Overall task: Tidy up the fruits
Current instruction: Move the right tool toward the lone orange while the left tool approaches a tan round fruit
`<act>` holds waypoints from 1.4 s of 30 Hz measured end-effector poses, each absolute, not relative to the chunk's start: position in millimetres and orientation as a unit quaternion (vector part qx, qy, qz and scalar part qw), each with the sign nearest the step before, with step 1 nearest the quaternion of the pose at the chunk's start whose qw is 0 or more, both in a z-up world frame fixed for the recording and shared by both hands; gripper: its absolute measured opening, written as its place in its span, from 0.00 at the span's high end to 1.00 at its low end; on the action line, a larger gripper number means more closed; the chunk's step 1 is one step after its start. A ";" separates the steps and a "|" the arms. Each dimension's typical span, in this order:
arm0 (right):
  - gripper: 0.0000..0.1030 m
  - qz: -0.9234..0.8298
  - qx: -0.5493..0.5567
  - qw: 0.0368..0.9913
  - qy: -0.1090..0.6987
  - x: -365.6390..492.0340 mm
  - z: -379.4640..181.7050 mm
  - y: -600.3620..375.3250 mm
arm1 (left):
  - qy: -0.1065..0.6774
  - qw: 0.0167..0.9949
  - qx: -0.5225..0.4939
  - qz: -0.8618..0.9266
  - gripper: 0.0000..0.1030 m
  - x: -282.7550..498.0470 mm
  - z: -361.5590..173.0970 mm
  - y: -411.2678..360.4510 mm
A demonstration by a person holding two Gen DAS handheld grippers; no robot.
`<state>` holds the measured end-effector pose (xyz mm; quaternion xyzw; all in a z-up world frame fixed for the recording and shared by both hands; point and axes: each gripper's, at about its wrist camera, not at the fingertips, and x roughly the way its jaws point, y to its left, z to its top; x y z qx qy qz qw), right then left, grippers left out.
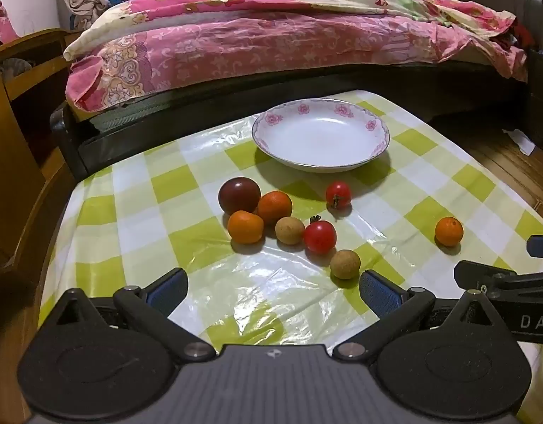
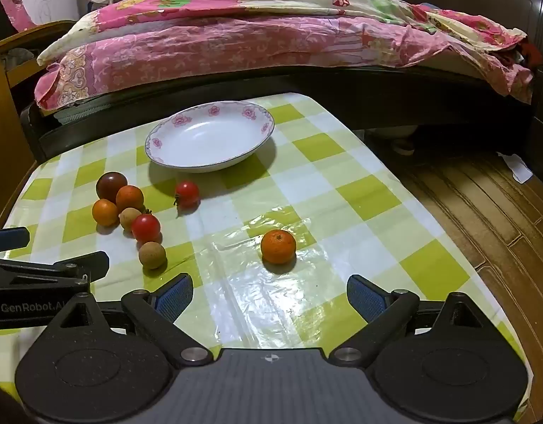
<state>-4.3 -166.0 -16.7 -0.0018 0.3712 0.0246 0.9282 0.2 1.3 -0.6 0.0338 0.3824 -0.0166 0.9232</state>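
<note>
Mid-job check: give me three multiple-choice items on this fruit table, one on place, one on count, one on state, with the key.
1. Where is the lone orange?
A. Inside the plate
B. On the tablecloth, apart from the cluster, ahead of the right gripper
C. Touching the dark tomato

2. How many red tomatoes are there?
A. One
B. Two
C. Four

3. What is the plate's state?
A. Empty
B. Holding two fruits
C. Upside down

Key: B, it sits alone before the right gripper; B, one red tomato is near the plate, another in the cluster; A, only bare white shows inside.
</note>
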 end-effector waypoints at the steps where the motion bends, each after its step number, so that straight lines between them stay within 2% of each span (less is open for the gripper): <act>1: 0.13 0.022 -0.007 0.929 0.370 -4.5 -16.9 -166.0 | 0.383 0.923 0.033 -0.017 0.00 0.2 -0.6 2.1; 28: 0.17 0.027 0.003 0.925 0.378 -2.5 -17.6 -167.7 | 0.381 0.923 0.043 -0.022 0.00 -1.4 -3.1 -3.8; 42: 0.25 0.038 0.012 0.918 0.395 4.8 -23.7 -171.0 | 0.377 0.923 0.052 -0.051 0.00 2.7 -7.8 -12.1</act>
